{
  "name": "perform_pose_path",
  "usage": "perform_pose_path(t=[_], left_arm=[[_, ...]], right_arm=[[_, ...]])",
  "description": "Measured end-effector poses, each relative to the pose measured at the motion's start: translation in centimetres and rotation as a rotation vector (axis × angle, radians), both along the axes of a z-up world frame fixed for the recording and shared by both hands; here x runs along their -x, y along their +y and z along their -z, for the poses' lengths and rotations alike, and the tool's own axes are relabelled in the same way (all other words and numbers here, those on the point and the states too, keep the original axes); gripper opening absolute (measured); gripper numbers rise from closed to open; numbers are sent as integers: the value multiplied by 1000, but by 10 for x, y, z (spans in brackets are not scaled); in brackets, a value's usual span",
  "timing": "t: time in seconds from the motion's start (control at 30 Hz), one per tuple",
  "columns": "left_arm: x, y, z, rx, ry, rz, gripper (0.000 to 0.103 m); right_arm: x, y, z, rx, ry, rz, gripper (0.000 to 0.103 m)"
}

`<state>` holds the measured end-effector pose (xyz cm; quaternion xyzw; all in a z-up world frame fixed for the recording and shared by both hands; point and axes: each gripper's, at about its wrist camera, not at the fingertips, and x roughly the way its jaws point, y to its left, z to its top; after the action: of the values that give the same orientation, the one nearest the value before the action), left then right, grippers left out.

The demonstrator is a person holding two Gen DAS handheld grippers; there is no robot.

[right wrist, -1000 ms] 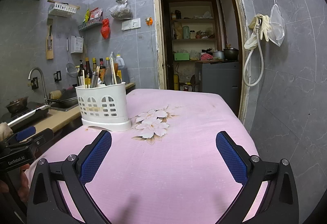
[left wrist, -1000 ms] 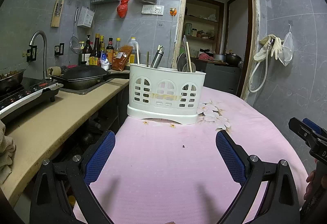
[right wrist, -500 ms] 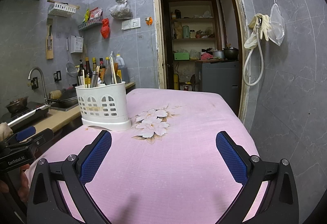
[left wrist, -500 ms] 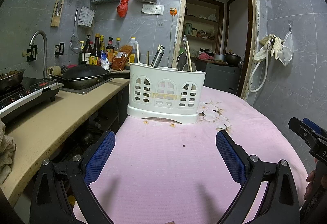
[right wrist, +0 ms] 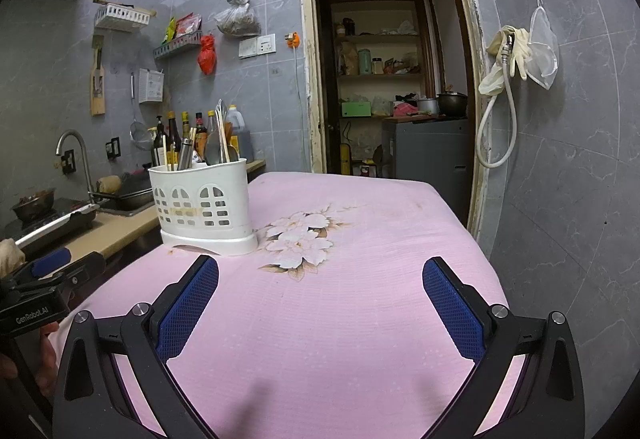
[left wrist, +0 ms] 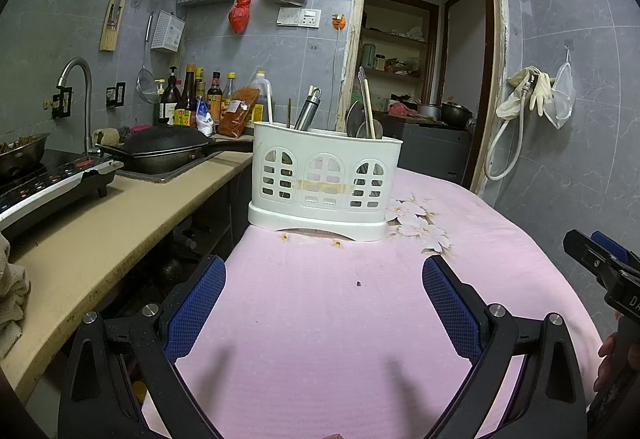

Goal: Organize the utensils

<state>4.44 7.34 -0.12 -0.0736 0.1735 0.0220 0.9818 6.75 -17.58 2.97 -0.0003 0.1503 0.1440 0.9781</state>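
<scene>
From the left wrist view, your left gripper (left wrist: 323,279) hangs over the pink cloth of the table (left wrist: 320,339) with its blue pads spread wide and nothing between them. Straight ahead, well apart from the pads, the white utensil holder (left wrist: 325,181) stands upright near the table's far left edge. The utensils (left wrist: 362,111) are already in it: chopsticks and a dark metal handle at the left end, spoons and another stick at the right end. The middle section looks empty from here, though its inside is mostly hidden. No loose utensil lies on the cloth; you see only a small dark speck and two orange marks by the holder's base. At the right edge your right gripper (left wrist: 600,263) is partly in view.

From the right wrist view, your right gripper (right wrist: 320,275) is likewise spread and empty above the cloth. The holder (right wrist: 202,209) sits to the left, beside the flower print (right wrist: 300,243), with every utensil (right wrist: 218,143) standing in it. The rest of the table top is bare of cutlery.

Judging by this, the sorting looks finished or nearly so: everything visible is stowed and both grippers are free. What may remain is only a check of whether the grouping by compartment suits you, which cannot be settled from these angles.
</scene>
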Motion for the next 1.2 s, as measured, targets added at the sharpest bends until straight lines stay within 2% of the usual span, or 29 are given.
perform_pose_path(t=[1.2], left_arm=[[0, 0, 1, -1, 4, 4, 97]], right_arm=[[4, 5, 5, 1, 15, -2, 103]])
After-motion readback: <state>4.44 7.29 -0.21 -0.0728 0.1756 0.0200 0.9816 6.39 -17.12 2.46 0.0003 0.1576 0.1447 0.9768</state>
